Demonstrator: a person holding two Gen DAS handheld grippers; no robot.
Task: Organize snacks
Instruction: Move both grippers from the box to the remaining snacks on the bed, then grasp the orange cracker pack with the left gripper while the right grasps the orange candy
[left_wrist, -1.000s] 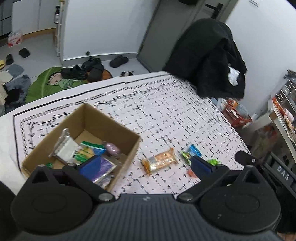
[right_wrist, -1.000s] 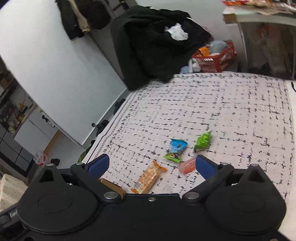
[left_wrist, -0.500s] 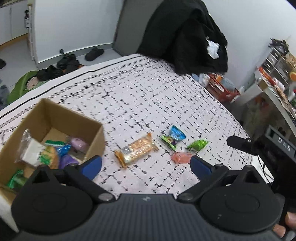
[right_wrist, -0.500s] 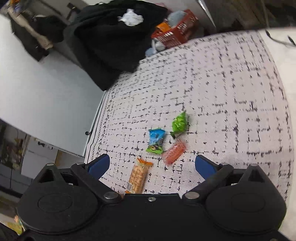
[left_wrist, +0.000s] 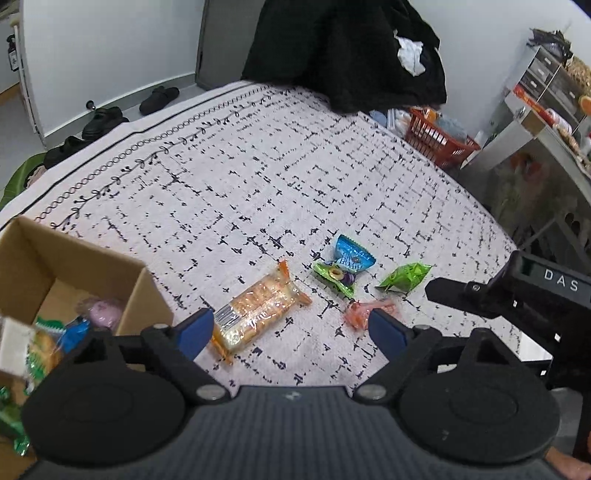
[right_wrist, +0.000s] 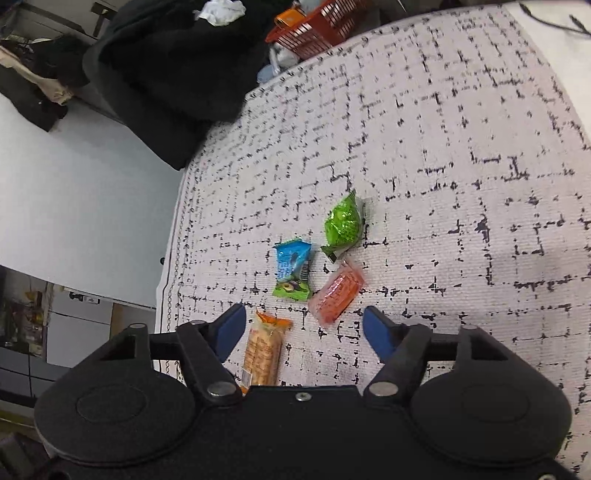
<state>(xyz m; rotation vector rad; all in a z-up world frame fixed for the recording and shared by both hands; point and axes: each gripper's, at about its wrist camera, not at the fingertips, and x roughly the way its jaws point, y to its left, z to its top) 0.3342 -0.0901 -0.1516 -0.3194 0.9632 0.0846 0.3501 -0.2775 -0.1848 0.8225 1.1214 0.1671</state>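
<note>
Several snacks lie on the patterned tablecloth: an orange cracker pack (left_wrist: 258, 306) (right_wrist: 264, 350), a blue-green packet (left_wrist: 343, 264) (right_wrist: 293, 269), a green packet (left_wrist: 404, 277) (right_wrist: 342, 225) and a small red packet (left_wrist: 364, 310) (right_wrist: 338, 291). A cardboard box (left_wrist: 144, 291) at the left holds several snacks. My left gripper (left_wrist: 291, 328) is open and empty, above the cracker pack. My right gripper (right_wrist: 303, 328) is open and empty, just short of the red packet; it also shows in the left wrist view (left_wrist: 517, 295).
A black coat (left_wrist: 343, 51) hangs at the table's far edge. A red basket (left_wrist: 439, 140) sits on the floor beyond it. Shelving with food (left_wrist: 550, 96) stands at the right. Shoes (left_wrist: 103, 118) lie on the floor at the far left.
My left gripper has swung right, away from the box and toward the loose snacks. My right gripper has tilted down and come closer to the packets.
</note>
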